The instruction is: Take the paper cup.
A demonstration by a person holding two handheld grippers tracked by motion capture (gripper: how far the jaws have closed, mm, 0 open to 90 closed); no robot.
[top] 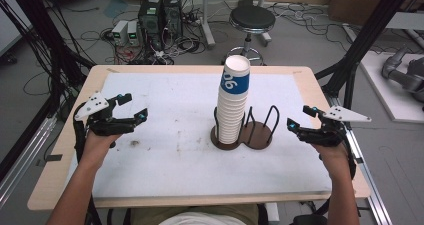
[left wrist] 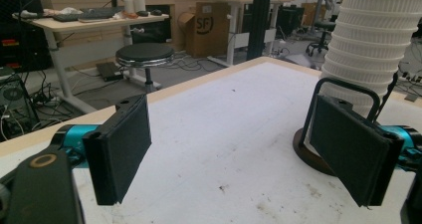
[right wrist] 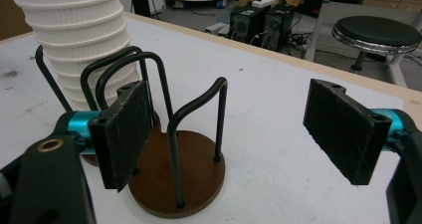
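Both forearms come in from the bottom edge, each hand holding a gripper above the white surface (top: 165,150). Left gripper (top: 134,108) and right gripper (top: 298,118) have their jaws spread wide, holding nothing. Between them, a tall stack of cups (top: 233,102) fills one side of a brown two-ring holder (top: 256,134).

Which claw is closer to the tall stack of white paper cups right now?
Right. The right claw hovers just beyond the holder's empty side, beside the tall stack of white paper cups; the left claw sits farther off, across open table.
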